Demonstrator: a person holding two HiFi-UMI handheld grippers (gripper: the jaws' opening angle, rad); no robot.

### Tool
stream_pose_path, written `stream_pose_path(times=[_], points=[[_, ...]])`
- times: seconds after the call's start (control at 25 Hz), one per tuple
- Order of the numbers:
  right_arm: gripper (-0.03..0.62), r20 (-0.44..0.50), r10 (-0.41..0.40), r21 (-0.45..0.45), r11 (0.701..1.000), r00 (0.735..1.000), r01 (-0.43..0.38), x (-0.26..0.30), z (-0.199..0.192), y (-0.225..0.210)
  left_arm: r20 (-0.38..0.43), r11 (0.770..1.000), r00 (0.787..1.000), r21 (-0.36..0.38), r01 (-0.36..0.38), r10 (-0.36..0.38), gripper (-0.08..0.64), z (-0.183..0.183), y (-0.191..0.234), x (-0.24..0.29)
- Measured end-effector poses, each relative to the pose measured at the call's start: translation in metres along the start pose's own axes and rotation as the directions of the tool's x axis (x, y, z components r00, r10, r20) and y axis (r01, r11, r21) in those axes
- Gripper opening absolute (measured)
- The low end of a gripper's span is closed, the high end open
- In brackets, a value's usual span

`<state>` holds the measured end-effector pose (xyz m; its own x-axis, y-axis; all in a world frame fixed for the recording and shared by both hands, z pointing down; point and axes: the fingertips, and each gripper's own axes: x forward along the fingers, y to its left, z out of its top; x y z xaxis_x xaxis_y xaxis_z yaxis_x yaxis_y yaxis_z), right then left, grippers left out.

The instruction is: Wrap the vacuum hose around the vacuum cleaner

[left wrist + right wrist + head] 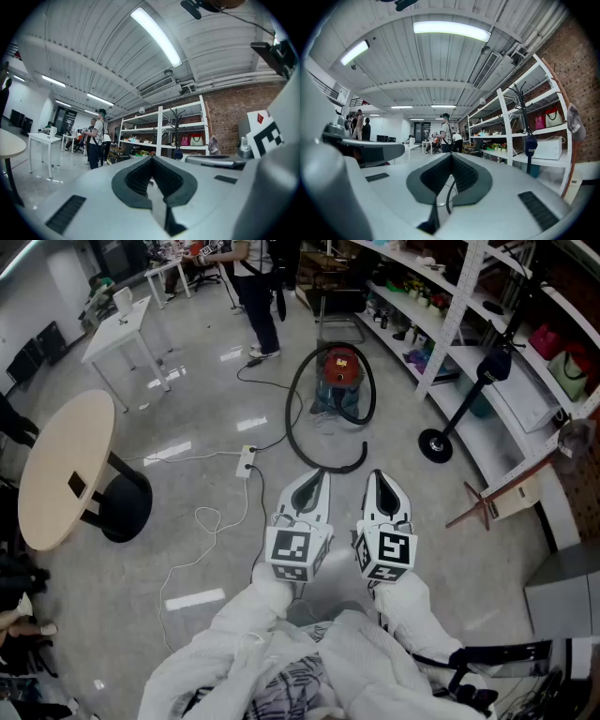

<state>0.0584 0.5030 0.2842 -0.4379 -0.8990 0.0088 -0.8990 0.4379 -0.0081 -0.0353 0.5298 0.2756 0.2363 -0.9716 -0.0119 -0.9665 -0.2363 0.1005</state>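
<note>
Holding both arms out in white sleeves (272, 610), the person has the two grippers side by side in the lower middle of the head view. The left gripper (320, 476) and the right gripper (376, 476) both point up the frame and lie level. They are near each other but do not touch.

Each gripper's own view shows its two dark pads pressed together at the tips, with nothing held between them.

Each gripper has a cube on its back. The left cube (300, 554) and the right cube (386, 555) both show black and white square marks, not words.

The red vacuum cleaner (341, 366) stands on the floor in the upper middle of the head view, well apart from the grippers. Its black hose (291, 423) lies loose on the floor in a big loop. It curves down the left side of the vacuum cleaner, and its free end rests just above the gripper tips in the frame.
</note>
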Motion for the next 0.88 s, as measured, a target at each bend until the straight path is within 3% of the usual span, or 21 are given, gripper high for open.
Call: stream_pose_path(times=[0.16,0.36,0.64,0.88], points=[[0.014,0.003,-0.004,0.000,1.000,1.000,0.004,0.018,-0.001,-0.006,-0.022,1.000,1.000,0.008,0.000,0.001,0.003,-0.003,0.007,0.019],[0.014,-0.003,-0.016,0.014,1.000,1.000,0.016,0.039,-0.012,-0.047,-0.016,1.000,1.000,-0.001,0.016,-0.016,0.003,-0.016,-0.008,0.065],[0.014,-0.041,-0.002,0.040,0.999,0.999,0.003,0.083,-0.037,-0.158,-0.075,0.999,0.996,-0.013,-0.052,0.051,0.003,-0.050,-0.049,0.159],[0.014,-0.074,0.067,0.034,0.997,0.995,-0.065,0.131,-0.042,-0.255,-0.065,0.991,0.990,-0.042,-0.128,0.125,0.003,-0.058,-0.092,0.252]])
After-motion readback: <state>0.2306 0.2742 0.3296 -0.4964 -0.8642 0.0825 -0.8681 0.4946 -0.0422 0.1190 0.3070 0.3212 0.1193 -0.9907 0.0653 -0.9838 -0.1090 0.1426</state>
